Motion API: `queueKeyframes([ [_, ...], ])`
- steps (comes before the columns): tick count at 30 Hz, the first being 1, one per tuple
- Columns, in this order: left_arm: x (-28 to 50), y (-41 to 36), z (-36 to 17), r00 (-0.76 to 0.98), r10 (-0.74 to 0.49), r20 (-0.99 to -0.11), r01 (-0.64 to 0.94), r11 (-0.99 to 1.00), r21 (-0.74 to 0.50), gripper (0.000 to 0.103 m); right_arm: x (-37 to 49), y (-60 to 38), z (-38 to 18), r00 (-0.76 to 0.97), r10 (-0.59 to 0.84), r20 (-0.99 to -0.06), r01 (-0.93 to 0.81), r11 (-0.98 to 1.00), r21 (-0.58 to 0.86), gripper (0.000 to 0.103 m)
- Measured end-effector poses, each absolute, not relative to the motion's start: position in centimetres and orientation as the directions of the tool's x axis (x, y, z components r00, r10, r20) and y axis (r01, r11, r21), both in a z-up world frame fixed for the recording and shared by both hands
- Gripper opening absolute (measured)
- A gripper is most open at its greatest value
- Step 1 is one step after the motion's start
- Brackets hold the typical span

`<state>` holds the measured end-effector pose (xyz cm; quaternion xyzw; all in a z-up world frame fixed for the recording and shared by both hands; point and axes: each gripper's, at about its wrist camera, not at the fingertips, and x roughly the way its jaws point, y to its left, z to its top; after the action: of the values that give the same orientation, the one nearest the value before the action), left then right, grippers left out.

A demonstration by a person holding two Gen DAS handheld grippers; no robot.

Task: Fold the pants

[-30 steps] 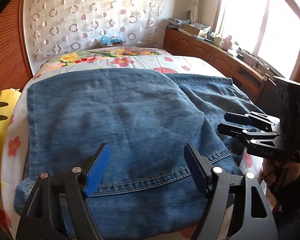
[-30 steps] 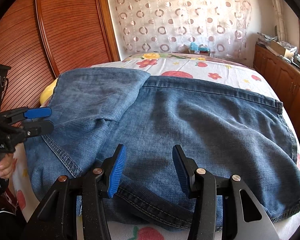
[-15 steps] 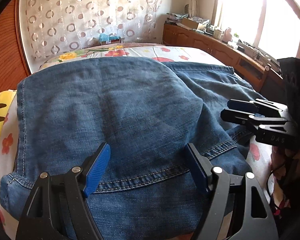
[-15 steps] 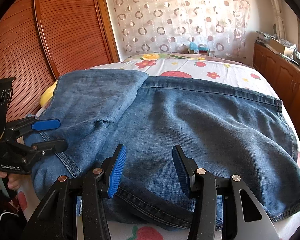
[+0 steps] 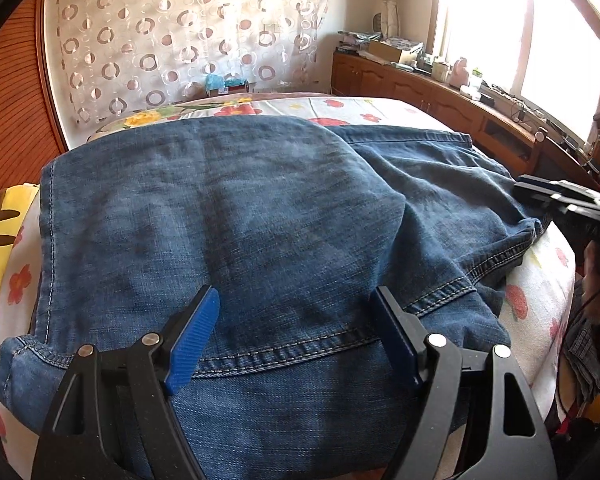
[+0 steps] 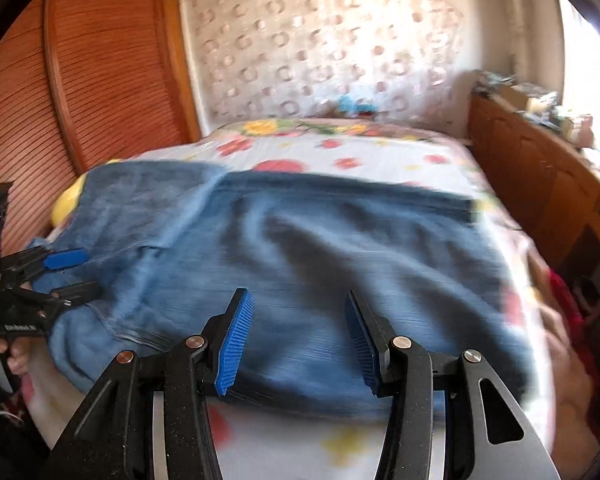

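Our left gripper point(image 5: 294, 344) sits at the bottom of the left wrist view with its jaws spread wide and nothing pinched between them; the denim only lies beneath and beyond the blue pads point(image 5: 194, 340). Straight ahead of it, filling the middle of that frame, are the pants point(image 5: 236, 216), spread on the flowered bedsheet point(image 5: 364, 110). A stitched hem point(image 5: 284, 350) runs left to right just past the fingertips, so the folded-over panel lies across our line of approach, not along it.

Our right gripper point(image 6: 296, 340) fills the bottom centre of the right wrist view, jaws likewise parted and empty. This frame is smeared, so we read only the broad layout. The pants point(image 6: 340, 256) reach from the left edge to the right of centre, their long axis running side to side across the frame, with the lighter folded panel at upper left and the darker single layer stretching to the right.

In the right wrist view the left gripper point(image 6: 70, 276) appears at the left edge, level with the near left corner of the denim; whether it touches the cloth we cannot tell. We judge the left hand nearer the folded end and the right hand nearer the free stretch at the right. The next fold likely turns on carrying one end sideways along that long axis, over the other.
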<state>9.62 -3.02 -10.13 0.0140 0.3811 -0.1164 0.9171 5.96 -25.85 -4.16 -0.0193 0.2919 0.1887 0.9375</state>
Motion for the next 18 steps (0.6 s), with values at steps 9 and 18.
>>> queueKeyframes([
  [9,9.6,-3.2,-10.1,0.682,-0.199,-0.703,0.225,0.973,-0.057,0.078,4.8,-35.8,-5.9,0.798,0.187,-0.573,-0.155,0.982,0.104,0.05],
  [18,9.6,-3.3,-10.1,0.681,-0.196,-0.705,0.227,0.973,-0.052,0.078,6.1,-36.0,-8.1,0.758,0.186,-0.625,-0.139,0.982,0.125,0.05],
])
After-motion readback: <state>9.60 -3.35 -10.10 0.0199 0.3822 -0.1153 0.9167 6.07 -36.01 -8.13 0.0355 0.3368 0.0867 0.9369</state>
